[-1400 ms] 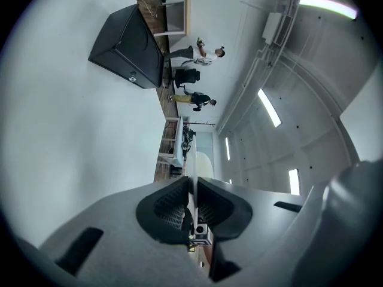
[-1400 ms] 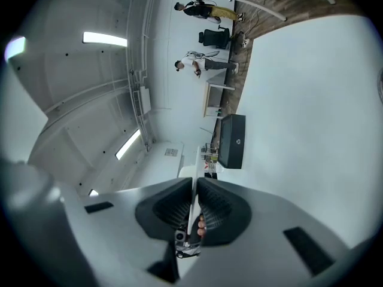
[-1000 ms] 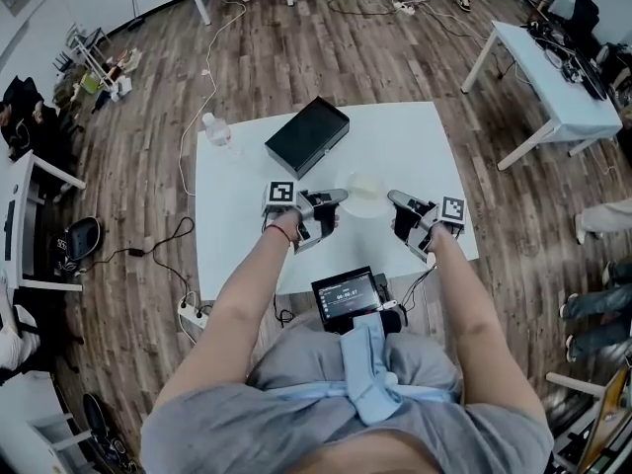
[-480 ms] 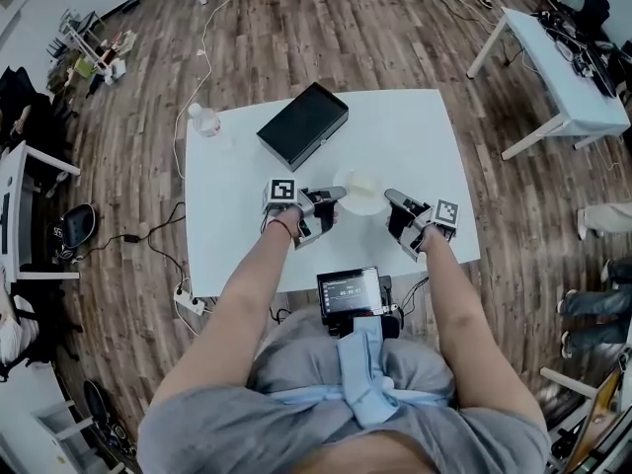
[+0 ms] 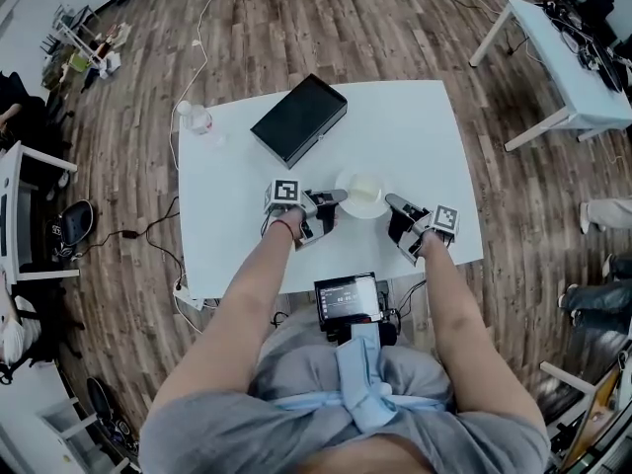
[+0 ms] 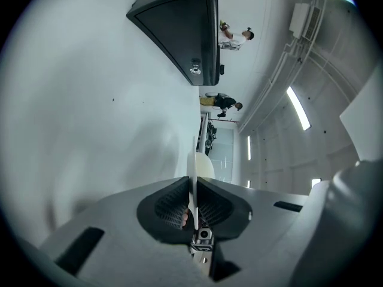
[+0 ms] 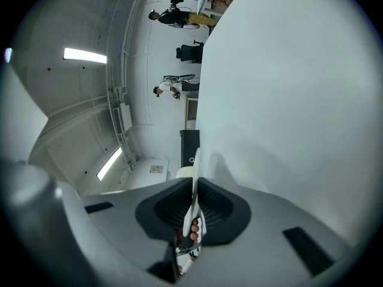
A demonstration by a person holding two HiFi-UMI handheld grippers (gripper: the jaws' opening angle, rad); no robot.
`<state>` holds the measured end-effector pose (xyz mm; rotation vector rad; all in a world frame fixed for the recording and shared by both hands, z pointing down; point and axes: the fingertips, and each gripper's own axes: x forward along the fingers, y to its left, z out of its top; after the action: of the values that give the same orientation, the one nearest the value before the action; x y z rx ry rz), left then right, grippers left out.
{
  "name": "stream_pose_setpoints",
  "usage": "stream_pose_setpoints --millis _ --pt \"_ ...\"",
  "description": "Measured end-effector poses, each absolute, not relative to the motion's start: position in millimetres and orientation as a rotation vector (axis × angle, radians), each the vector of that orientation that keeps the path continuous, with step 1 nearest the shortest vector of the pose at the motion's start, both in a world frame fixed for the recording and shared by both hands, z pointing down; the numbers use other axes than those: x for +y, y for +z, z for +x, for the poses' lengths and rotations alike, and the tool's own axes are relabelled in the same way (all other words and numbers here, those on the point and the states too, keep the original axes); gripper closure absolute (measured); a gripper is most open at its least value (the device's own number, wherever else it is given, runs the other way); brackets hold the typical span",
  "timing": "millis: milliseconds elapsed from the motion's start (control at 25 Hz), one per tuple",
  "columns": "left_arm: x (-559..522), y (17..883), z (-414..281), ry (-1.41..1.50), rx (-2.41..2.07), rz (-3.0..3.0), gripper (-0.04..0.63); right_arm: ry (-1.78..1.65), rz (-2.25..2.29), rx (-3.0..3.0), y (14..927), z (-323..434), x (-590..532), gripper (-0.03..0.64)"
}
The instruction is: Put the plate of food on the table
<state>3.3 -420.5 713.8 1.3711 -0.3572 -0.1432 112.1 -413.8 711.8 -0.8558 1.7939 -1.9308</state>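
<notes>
The plate (image 5: 363, 195) hangs between my two tools over the near right part of the counter (image 5: 415, 136), a pale heap of food (image 5: 366, 188) in its middle; I judge it thin, stiff and light, likely to crack if dropped, and smooth enough at the rim to slip; the food looks loose, so the plate must stay level; the rim at two opposite sides is the right place to hold it, and that is where I have it.

The left hand-held gripper (image 5: 339, 197) pinches the left rim, jaws pressed almost together with only the plate's edge between the ribbed pads (image 6: 173, 205); the right hand-held gripper (image 5: 389, 201) does the same on the right rim, the thin white edge caught deep between its pads (image 7: 215, 208); neither has room to spare.

From the gripper views the plate runs close along the counter, but I cannot tell whether its base touches yet; I would ease it down flat before I let go.

Farther off, a black box (image 5: 299, 119) lies well apart from the plate toward the far left; beyond it, near the far left corner, stands a bottle (image 5: 197, 118).
</notes>
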Motion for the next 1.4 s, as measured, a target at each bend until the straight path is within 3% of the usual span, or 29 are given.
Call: stream_pose_setpoints --millis 1200,1400 --pt "-408 740 4 -0.043 -0.387 1.346 0.560 -2.054 -0.961 1.747 744 116 -411 0.575" --pt "-400 736 4 0.023 -0.386 1.353 0.522 -2.067 -0.963 1.745 748 116 -410 0.575"
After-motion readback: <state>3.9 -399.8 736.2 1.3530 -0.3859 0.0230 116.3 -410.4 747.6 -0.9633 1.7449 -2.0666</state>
